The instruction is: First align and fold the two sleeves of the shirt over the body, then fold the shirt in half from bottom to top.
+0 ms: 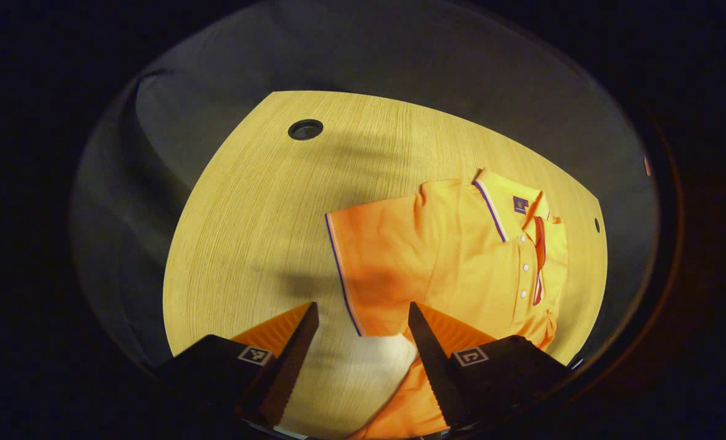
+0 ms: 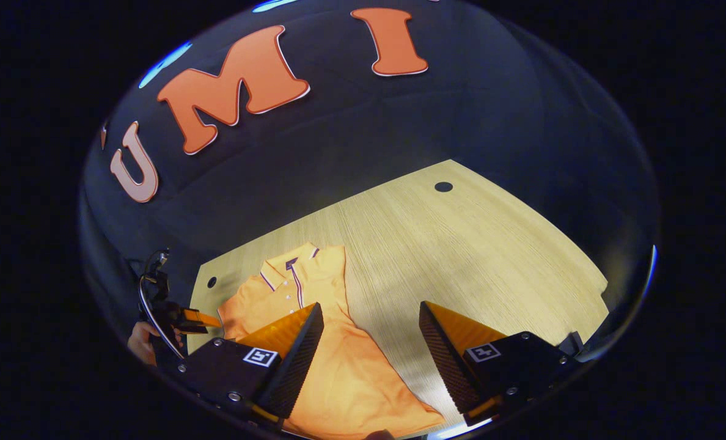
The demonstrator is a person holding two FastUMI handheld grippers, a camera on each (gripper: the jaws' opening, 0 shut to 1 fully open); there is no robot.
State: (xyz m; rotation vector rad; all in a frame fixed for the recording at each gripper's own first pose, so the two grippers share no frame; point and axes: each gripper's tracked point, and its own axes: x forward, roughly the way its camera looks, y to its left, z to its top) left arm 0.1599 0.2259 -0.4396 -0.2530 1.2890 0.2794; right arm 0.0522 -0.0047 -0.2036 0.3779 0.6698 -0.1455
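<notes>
An orange polo shirt (image 1: 473, 263) lies flat on the wooden table (image 1: 259, 201), collar to the right in the left gripper view. One striped-cuff sleeve (image 1: 491, 208) lies folded over the chest. The other sleeve (image 1: 369, 269) spreads out sideways, its cuff just ahead of my left gripper (image 1: 362, 308), which hangs open above the table with nothing between its fingers. In the right gripper view the shirt (image 2: 332, 366) runs from the collar (image 2: 289, 269) down toward the camera. My right gripper (image 2: 370, 308) stands open over the shirt's right edge, empty. The left gripper (image 2: 183, 318) shows beside the spread sleeve, held by a hand (image 2: 137, 342).
The table has a round cable hole (image 1: 305, 129) at the far left corner area and a smaller hole (image 1: 596, 224) past the collar. Bare wood (image 2: 491, 256) stretches to the right of the shirt. Black cloth wall surrounds the table.
</notes>
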